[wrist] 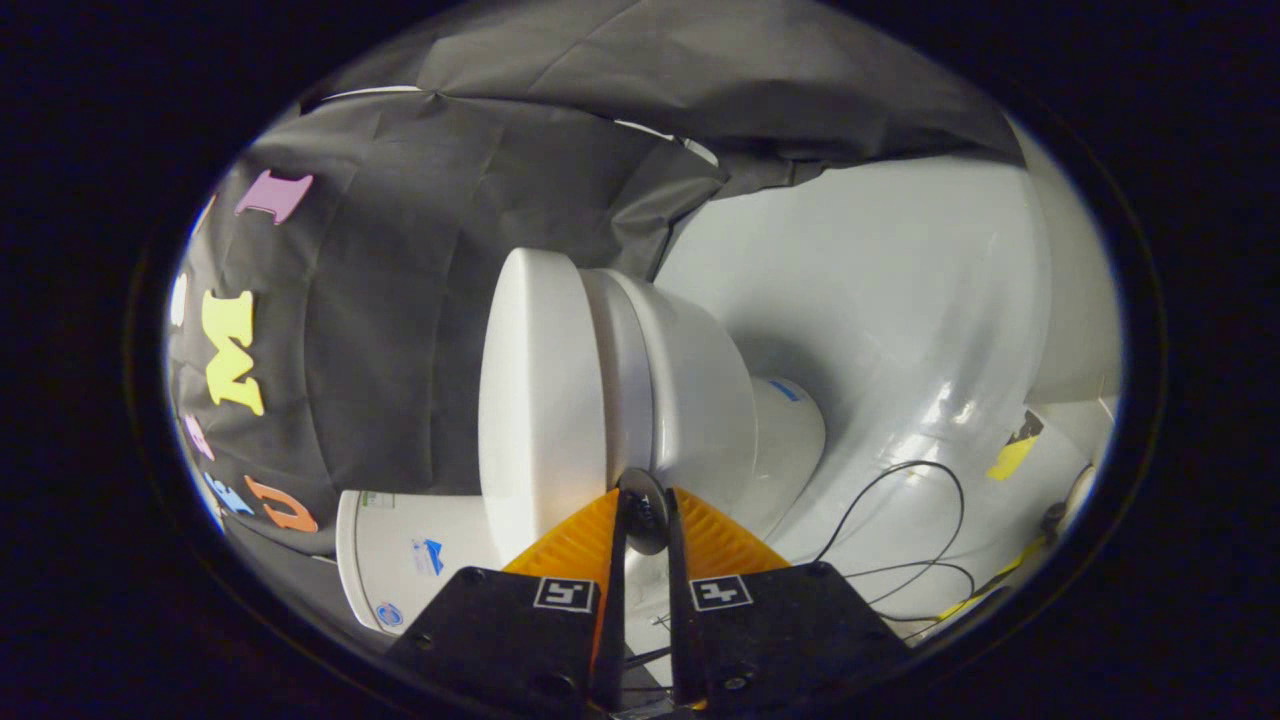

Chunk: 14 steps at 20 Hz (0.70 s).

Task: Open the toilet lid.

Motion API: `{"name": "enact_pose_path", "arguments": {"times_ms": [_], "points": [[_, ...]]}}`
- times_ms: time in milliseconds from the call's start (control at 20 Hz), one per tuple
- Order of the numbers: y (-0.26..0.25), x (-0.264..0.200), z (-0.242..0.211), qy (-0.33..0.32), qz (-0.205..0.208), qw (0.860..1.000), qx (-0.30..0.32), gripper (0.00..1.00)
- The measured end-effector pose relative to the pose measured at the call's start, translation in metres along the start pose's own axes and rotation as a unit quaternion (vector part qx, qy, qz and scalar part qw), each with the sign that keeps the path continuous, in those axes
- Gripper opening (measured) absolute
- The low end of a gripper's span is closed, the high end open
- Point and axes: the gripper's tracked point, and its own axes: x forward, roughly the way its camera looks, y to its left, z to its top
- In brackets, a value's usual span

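Note:
A white toilet stands just ahead of the fingers, and the view is rolled on its side. Its flat oval lid (535,400) lies down against the seat (622,380), with the bowl (700,400) and pedestal (790,430) beyond. My gripper (645,515) is at the lid's edge, where lid and seat meet. The fingers (575,540) stand close together on a small dark round handle (645,500) there, one on each side of it.
The white tank (400,560) sits beside the fingers. Black cloth (400,300) hangs behind the toilet. The glossy white floor (900,300) carries a thin black cable (900,520) and yellow tape (1012,458).

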Motion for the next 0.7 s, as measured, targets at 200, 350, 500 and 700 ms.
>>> {"name": "enact_pose_path", "arguments": {"times_ms": [200,350,500,700], "points": [[0.005,0.0,-0.002,0.004,0.002,1.0,0.001,0.21],[0.007,-0.001,-0.004,0.004,0.003,1.0,-0.006,0.19],[0.009,-0.003,-0.006,0.005,-0.007,1.0,-0.026,0.16],[0.012,-0.005,-0.007,-0.002,-0.022,0.997,-0.079,0.16]]}}
